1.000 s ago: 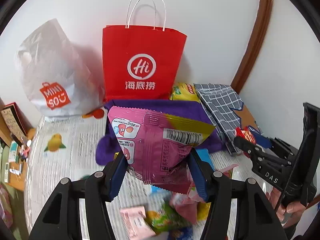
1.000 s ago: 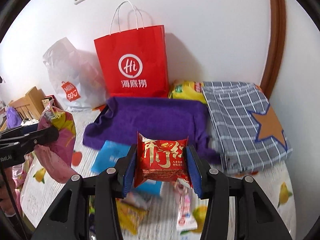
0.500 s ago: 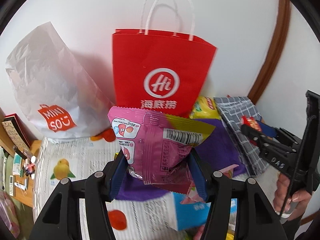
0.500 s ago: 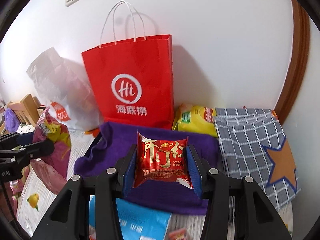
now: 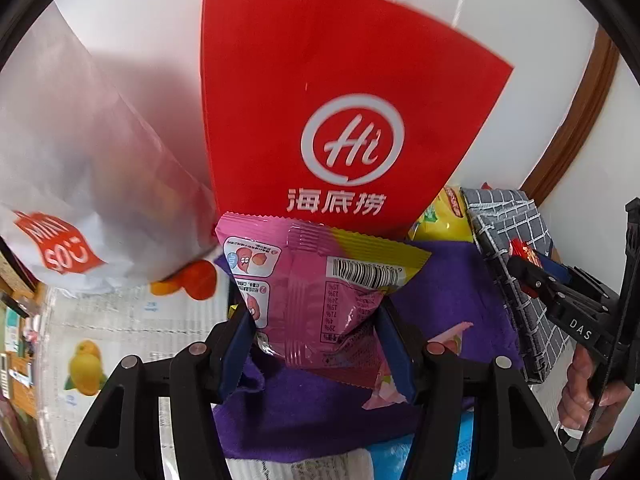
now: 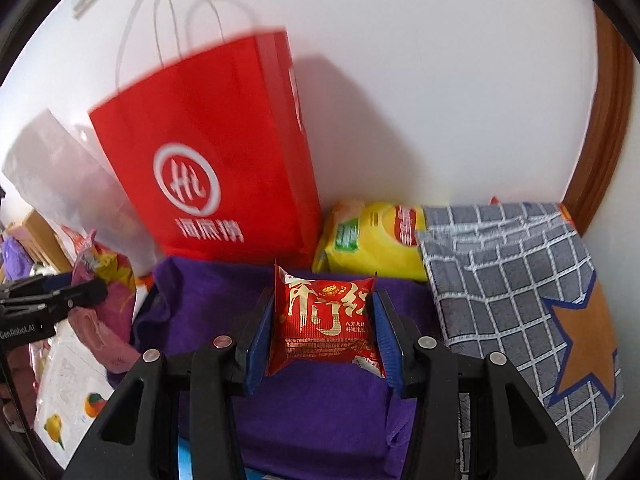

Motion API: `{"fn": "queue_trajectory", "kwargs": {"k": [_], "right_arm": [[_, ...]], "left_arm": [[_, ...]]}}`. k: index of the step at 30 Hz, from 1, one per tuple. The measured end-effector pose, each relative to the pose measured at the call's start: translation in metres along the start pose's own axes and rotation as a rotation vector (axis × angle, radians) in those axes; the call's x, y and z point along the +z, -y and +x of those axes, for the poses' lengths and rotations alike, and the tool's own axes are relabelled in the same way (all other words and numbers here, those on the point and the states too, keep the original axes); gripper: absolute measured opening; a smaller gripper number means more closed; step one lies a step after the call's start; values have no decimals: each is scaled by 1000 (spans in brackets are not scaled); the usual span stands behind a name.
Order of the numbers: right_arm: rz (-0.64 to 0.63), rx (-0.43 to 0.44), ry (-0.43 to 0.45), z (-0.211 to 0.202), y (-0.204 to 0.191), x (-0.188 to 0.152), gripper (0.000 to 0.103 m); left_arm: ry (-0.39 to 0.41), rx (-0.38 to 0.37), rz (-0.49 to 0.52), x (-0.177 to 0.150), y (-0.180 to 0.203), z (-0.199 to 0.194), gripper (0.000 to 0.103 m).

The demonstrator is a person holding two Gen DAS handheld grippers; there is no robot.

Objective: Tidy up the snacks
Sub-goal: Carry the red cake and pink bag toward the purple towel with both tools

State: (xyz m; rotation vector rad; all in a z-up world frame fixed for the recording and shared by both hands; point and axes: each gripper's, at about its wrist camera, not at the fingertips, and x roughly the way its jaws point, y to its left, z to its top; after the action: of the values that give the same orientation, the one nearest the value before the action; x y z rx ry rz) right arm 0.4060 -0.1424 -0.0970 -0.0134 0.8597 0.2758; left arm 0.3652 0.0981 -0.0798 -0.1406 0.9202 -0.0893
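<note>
A pink-and-yellow snack packet [image 5: 320,300] is pinched between the fingers of the left gripper [image 5: 316,344], held before the red Haidilao paper bag [image 5: 340,120]. A red snack packet [image 6: 324,324] is clamped by the right gripper [image 6: 324,336] above the purple cloth [image 6: 320,412].

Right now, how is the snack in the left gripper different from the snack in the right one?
The pink snack packet is pink with a yellow band and shows its barcode side; the red snack packet is red with gold writing on its front. The pink packet sticks far out above its fingers; the red packet reaches only slightly past its own. The pink one looks bigger and crumpled, the red one squarer. Both are sealed and pinched from both sides.
</note>
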Motion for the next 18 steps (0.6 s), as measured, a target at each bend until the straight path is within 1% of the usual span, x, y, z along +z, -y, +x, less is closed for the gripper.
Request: {"fn": "queue_trajectory", "kwargs": {"k": [4,8,11,13,16,18], "right_arm": [[-12,-9,-26,12,0,-3,47],[-27,-7,-35,13,-8,-5,47],[-31,-4,-27,2,-15,-7,47],[-31,-5,-12,-11,-21,-11,47],[-29,0,-5,-29,-28,-22,47],[-28,1,-1,-43,-33,-32,47]], "left_arm": [[-31,-13,2,-3,-1,10,57],[-12,-31,-6,-8,0,-7,57],[-2,-36,8,-20,1,-27,57],[6,-25,17,-30,0,-40,57],[13,-10,16,-53,-8,-62,57],[3,2,2,-71,-16,-73,57]]}}
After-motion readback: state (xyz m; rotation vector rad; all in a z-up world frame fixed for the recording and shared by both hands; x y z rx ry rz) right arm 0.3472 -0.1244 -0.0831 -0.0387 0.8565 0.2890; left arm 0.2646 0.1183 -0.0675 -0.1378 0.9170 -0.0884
